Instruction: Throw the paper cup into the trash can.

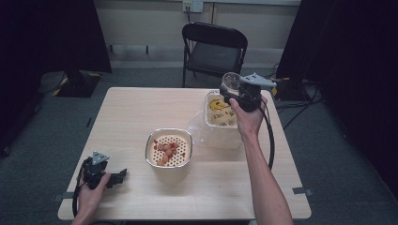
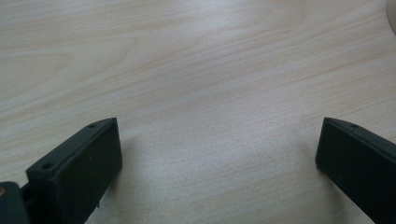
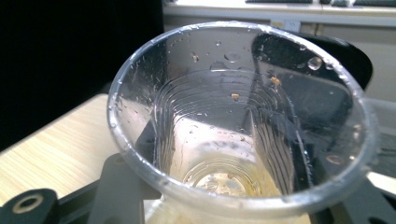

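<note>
Plainly the right tool (image 1: 238,93) is clamped on a clear plastic cup (image 1: 231,81), raised above the far end of a pale tub (image 1: 220,123) that sits just below it; in the right gripper view the cup (image 3: 238,121) shows ribbed, thin walls beaded with droplets and a few tan crumbs, with only a film of yellowish liquid at its bottom, so I judge it nearly emptied and held up there to keep drips over the tub. Nearer the person from that tool stands a round pot (image 1: 169,154) with a metal rim and a perforated cream insert holding reddish bits, likely set as a strainer. Crumpled clear film (image 1: 199,129) lies between pot and tub. Away at the near left corner, the left tool (image 1: 123,174) rests on the wood-grain surface (image 1: 141,108), its black blocky jaws spread wide with nothing between them, seemingly parked.
</note>
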